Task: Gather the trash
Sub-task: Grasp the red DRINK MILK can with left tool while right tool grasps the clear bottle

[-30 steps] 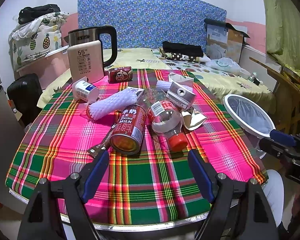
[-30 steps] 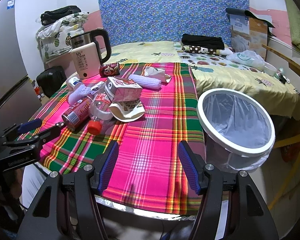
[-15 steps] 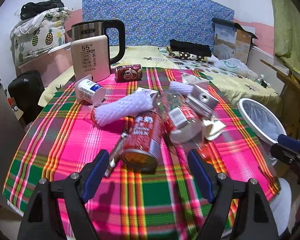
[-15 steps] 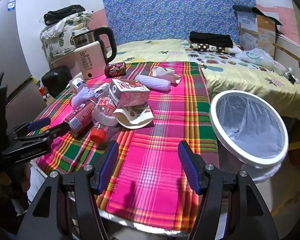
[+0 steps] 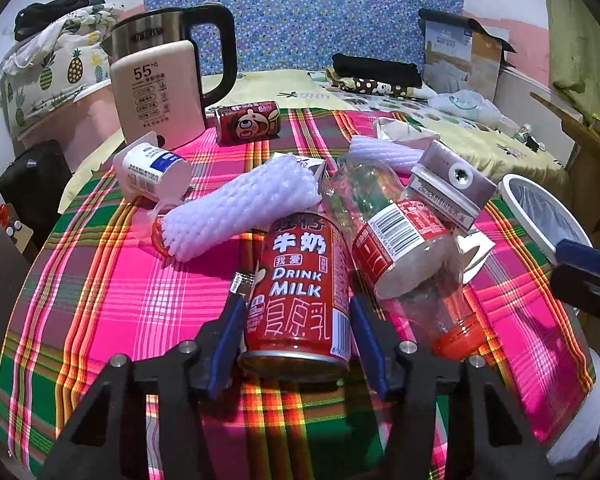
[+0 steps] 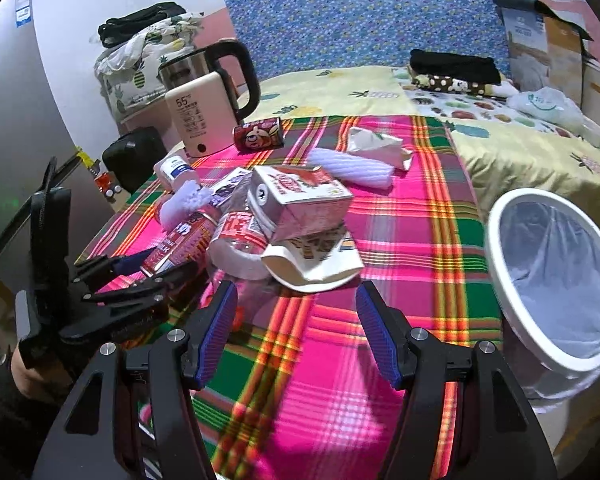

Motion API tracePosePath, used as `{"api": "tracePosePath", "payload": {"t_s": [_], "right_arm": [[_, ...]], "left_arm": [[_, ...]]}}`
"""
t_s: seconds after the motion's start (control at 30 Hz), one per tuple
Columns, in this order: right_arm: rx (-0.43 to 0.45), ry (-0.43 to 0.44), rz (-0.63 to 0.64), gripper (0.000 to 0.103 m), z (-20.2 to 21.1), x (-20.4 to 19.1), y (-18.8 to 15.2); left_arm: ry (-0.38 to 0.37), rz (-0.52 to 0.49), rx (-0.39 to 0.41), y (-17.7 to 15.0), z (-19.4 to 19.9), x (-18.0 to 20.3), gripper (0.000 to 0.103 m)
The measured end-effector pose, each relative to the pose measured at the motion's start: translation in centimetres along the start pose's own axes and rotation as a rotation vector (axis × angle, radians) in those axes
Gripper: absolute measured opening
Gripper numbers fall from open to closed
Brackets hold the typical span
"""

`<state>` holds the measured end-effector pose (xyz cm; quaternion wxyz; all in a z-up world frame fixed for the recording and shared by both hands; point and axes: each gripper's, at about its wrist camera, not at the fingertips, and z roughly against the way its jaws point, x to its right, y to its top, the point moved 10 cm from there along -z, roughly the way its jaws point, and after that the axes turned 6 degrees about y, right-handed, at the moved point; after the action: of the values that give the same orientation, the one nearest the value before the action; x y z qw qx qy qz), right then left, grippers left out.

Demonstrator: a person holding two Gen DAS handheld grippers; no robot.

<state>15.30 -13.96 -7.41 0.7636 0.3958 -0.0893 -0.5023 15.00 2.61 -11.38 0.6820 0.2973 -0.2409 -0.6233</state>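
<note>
On plaid table | milk can lying, base toward camera | left gripper straddles it, contact unclear | right gripper wide

The milk can reads "DRINK MILK"; the kettle "55°C".

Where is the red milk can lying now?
In the left wrist view, the red milk can lies between the left tongs, beside the clear bottle.
</note>
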Motion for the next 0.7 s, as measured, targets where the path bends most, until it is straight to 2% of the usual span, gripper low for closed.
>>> {"api": "tracePosePath", "payload": {"t_s": [0.33, 0.53, 0.63, 0.7], "right_arm": [[-0.077, 0.056, -0.006, 0.063, -2.4, -2.0, -1.3], [-0.103, 0.055, 0.001, 0.063, -3.9, -3.1, -1.6], [-0.114, 0.044, 0.009, 0.058, -4.8, -3.3, -1.5], [-0.127, 0.029, 0.017, 0.048, -5.2, -3.3, -1.7]], "left_arm": [[-0.020, 0.079, 0.017, -0.4, 1.9, -2.1, 0.055], [-0.022, 0.113, 0.041, -0.7, 3.0, -3.3, 0.055], [-0.027, 0.122, 0.043, -0.7, 3.1, -3.8, 0.055], [-0.028, 0.126, 0.044, -0.7, 3.1, -3.9, 0.055]]}}
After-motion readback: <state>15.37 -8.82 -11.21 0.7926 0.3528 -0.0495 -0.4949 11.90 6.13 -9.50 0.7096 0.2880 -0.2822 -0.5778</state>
